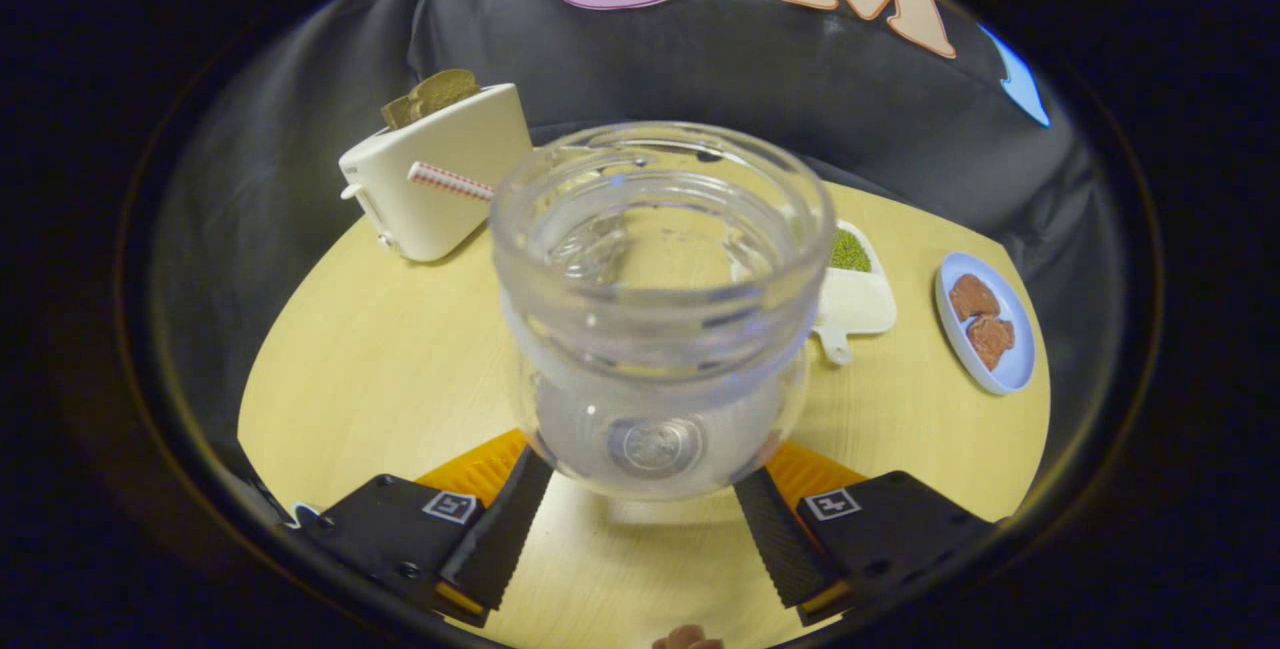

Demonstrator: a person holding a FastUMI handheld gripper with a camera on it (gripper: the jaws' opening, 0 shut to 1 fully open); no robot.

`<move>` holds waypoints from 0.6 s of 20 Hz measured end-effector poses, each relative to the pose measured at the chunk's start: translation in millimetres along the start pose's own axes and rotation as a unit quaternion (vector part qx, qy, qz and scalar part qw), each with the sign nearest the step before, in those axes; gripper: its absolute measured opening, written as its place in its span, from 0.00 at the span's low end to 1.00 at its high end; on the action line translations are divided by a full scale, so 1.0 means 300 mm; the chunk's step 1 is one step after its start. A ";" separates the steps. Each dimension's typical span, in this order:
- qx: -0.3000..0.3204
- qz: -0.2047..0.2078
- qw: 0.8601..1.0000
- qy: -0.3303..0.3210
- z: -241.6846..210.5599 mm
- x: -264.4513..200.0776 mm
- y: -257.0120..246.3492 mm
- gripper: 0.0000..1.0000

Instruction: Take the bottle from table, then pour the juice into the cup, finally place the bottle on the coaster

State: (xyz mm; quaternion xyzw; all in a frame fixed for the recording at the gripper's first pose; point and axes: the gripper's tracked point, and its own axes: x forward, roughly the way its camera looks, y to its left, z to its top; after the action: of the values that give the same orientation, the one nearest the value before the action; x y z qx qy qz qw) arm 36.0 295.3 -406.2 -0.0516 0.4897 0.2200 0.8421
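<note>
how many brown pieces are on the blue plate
2: both lie on the blue plate beyond the gripper, one brown piece farther off, the other just in front of it. None seems hidden.

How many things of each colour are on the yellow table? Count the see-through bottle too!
Clear: 1, the bottle, held between the gripper fingers.
White: 2, the toaster and the little tray with green bits.
Blue: 1, the plate with brown pieces.
Orange: 1, the coaster under the bottle.
Total: 5
</note>
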 end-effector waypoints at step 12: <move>0.021 -0.015 0.998 -0.054 -0.012 -0.258 -0.075 1.00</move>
State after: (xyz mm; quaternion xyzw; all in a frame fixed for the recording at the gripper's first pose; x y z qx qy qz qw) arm 10.0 249.2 -345.4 -0.0294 0.4470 0.1994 0.8715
